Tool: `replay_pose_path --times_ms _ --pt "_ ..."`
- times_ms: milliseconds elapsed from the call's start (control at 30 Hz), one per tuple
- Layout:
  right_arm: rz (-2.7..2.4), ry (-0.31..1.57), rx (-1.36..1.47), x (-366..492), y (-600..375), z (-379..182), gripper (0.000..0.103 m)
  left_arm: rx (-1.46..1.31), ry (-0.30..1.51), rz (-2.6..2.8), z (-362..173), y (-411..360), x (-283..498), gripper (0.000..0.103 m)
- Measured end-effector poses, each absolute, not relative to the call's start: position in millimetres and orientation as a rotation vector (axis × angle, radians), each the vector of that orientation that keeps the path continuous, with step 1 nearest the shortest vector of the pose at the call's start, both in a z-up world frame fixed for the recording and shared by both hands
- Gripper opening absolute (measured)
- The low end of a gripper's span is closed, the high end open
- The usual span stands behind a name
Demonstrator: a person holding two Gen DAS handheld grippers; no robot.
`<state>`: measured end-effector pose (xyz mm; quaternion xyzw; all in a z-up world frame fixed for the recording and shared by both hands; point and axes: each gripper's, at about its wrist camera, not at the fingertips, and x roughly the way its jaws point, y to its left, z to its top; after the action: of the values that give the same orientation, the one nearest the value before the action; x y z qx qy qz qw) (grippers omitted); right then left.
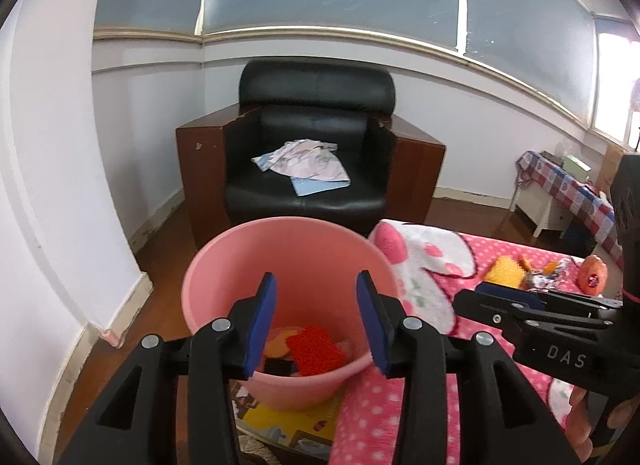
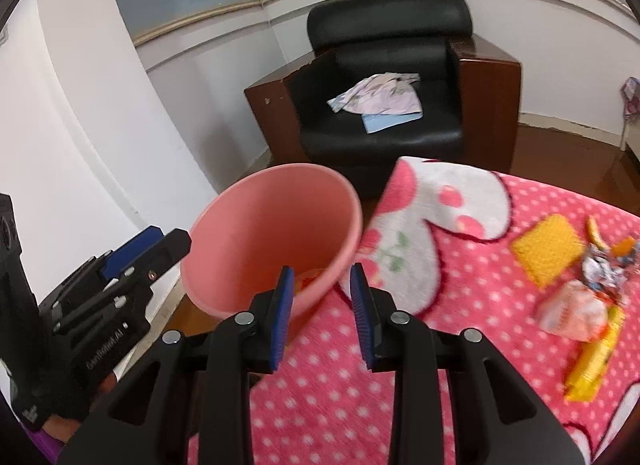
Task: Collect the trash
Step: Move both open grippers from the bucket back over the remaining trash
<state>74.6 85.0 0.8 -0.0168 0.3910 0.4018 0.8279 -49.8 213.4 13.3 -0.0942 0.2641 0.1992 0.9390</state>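
A pink bucket [image 1: 208,261] [image 2: 256,221] stands on the floor beside the bed's pink dotted blanket [image 1: 384,417] [image 2: 340,385]. A red sponge [image 1: 316,349] and an orange piece [image 1: 278,345] lie inside it. My left gripper [image 1: 318,285] [image 2: 160,241] hangs open over the bucket's mouth, nothing between its blue pads. My right gripper [image 2: 322,277] [image 1: 508,293] is open and empty above the blanket's edge by the bucket rim. On the blanket to the right lie a yellow sponge [image 2: 548,249] [image 1: 504,271], a crumpled foil wrapper [image 2: 604,265], a pale plastic bag [image 2: 572,315] and a yellow packet [image 2: 592,361].
A black armchair [image 1: 316,113] [image 2: 384,25] with wooden sides stands behind the bucket, a light cloth [image 1: 304,165] on its seat. A white wall [image 1: 60,185] runs along the left. A table with a checked cover [image 1: 568,193] stands far right. A yellow mat [image 1: 292,421] lies under the bucket.
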Motion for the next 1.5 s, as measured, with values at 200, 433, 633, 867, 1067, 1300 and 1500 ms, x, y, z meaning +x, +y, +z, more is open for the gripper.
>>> replay_pose_path --times_ms 200,433,633,867,1067,1300,1500 --pt "0.792 0.827 -0.016 71.5 46.3 1.6 0.03 -0.171 0.538 0.36 17.6 189.1 -46.6 0.043" --pt "0.7 0.838 0.055 71.0 -7.5 -3.4 0.03 -0.148 0.545 0.306 18.6 163.6 -42.9 0.046" --pt "0.587 0.842 0.109 74.1 -53.1 -14.0 0.043 -0.14 0.556 0.259 17.3 145.3 -35.6 0.046" --pt "0.457 0.86 0.182 85.4 -102.7 -30.3 0.043 -0.119 0.587 0.194 10.3 119.7 -16.4 0.046" --pt "0.401 0.9 0.244 103.1 -115.9 -45.6 0.048 -0.115 0.622 0.153 3.7 103.5 3.0 0.046" --pt "0.378 0.922 0.238 121.4 -104.8 -58.9 0.049 -0.105 0.646 0.104 -0.1 85.5 25.3 0.046" --pt "0.351 0.947 0.205 128.8 -97.6 -73.0 0.049 -0.076 0.669 0.05 -4.6 62.2 47.2 0.046"
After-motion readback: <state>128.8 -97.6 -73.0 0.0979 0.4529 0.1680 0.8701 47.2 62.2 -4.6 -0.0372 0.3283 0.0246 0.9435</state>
